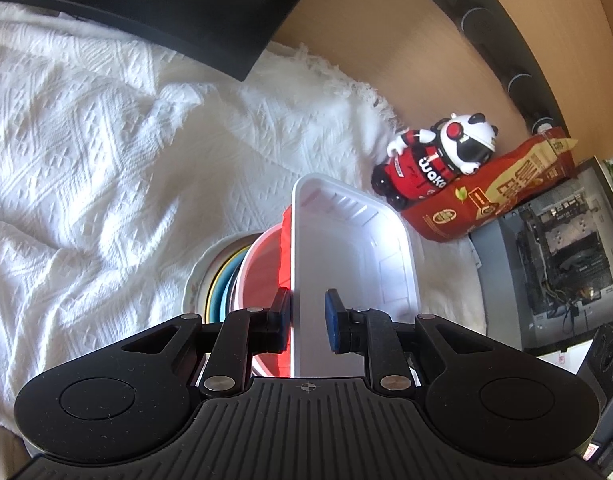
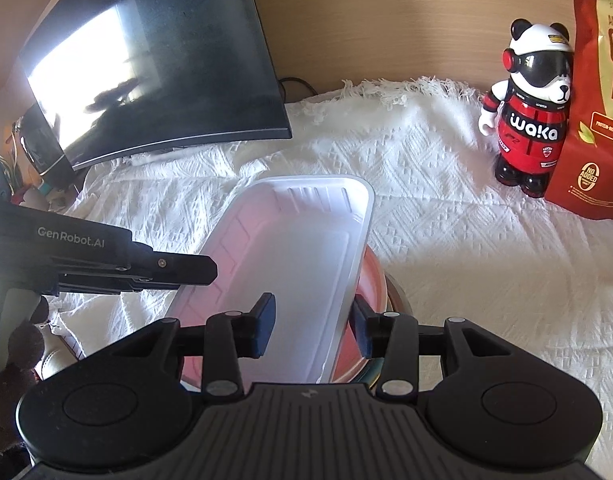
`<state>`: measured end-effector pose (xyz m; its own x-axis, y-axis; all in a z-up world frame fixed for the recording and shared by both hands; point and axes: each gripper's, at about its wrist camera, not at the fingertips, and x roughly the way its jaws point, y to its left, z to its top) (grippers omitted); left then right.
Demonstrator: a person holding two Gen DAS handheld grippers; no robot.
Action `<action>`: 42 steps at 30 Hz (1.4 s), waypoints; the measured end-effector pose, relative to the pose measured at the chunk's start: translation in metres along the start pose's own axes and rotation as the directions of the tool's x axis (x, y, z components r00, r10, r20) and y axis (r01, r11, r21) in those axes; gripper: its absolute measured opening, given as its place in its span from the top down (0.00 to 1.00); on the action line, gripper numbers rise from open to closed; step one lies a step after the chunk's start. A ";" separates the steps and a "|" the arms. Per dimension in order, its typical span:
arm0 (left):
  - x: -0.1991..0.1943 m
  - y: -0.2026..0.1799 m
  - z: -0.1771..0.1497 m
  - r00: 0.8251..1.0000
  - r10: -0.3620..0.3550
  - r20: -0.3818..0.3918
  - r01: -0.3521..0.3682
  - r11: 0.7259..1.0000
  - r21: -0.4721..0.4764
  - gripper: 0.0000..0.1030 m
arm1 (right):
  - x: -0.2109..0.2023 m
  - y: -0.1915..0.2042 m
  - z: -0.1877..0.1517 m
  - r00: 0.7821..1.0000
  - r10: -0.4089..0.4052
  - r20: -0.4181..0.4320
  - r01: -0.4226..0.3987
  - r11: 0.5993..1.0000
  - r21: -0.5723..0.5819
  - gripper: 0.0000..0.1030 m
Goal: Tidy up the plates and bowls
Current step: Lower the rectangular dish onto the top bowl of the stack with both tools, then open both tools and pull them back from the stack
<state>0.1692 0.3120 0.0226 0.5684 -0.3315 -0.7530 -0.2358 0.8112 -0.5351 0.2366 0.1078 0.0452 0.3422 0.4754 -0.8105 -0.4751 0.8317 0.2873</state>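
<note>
While the white tray (image 1: pixel 346 248) rests tilted on top of a red bowl (image 1: pixel 262 268), both grippers stand at its two long sides. The left gripper (image 1: pixel 308 320) has its jaws only a little apart, and the left rim of the tray passes between them. The left pad (image 1: pixel 283 312) lies against the outer side of that rim, but the right pad (image 1: pixel 333 320) stands apart from it, inside the tray, so the tray is not pinched here.

The right gripper (image 2: pixel 312 328) straddles the right rim of the same tray (image 2: pixel 290 264). One pad (image 2: pixel 265 322) is inside the tray and the other is outside, close to the rim. A small gap shows on each side, so this gripper also does not clamp the tray.

Under the tray the red bowl (image 2: pixel 370 284) sits in a stack with a light blue dish (image 1: pixel 222 292) and a white plate (image 1: pixel 196 280) with a pale rim at the bottom. The stack stands on a white woven cloth (image 1: pixel 106 160) that covers the desk (image 1: pixel 366 32), near the front edge, just in front of both grippers.

Toward the back edge of the desk a dark monitor (image 2: pixel 154 64) stands on the left side. A panda figure (image 2: pixel 534 108) in a red suit and a red pouch (image 2: pixel 598 92) stand together near the back right corner.
</note>
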 end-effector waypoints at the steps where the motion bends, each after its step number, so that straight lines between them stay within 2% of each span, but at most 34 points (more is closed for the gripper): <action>1: 0.000 -0.001 0.000 1.000 0.002 0.001 -0.002 1.000 0.005 0.81 | 0.000 0.000 -0.001 1.000 -0.002 -0.001 0.002 1.000 0.001 0.60; 10: -0.005 -0.005 -0.003 0.999 0.027 0.018 -0.027 0.999 0.026 0.81 | -0.001 -0.003 -0.001 1.000 0.003 -0.006 -0.003 1.000 0.013 0.60; 22: -0.011 -0.003 0.001 1.000 0.003 0.025 -0.004 1.000 0.017 0.80 | -0.006 -0.001 0.002 1.000 -0.002 0.019 0.002 1.000 0.024 0.59; 33: -0.004 -0.001 0.003 1.000 -0.013 -0.001 0.013 0.999 0.033 0.81 | -0.003 0.001 -0.001 1.000 -0.024 0.016 0.023 0.999 0.048 0.59; 42: -0.009 -0.002 0.005 1.000 -0.017 0.001 0.017 0.996 0.092 0.81 | -0.019 0.004 -0.006 0.990 -0.122 0.071 0.113 0.986 0.120 0.59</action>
<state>0.1687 0.3158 0.0328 0.5728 -0.3450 -0.7436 -0.1526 0.8464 -0.5102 0.2229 0.1005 0.0584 0.4540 0.3894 -0.8014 -0.3325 0.9085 0.2531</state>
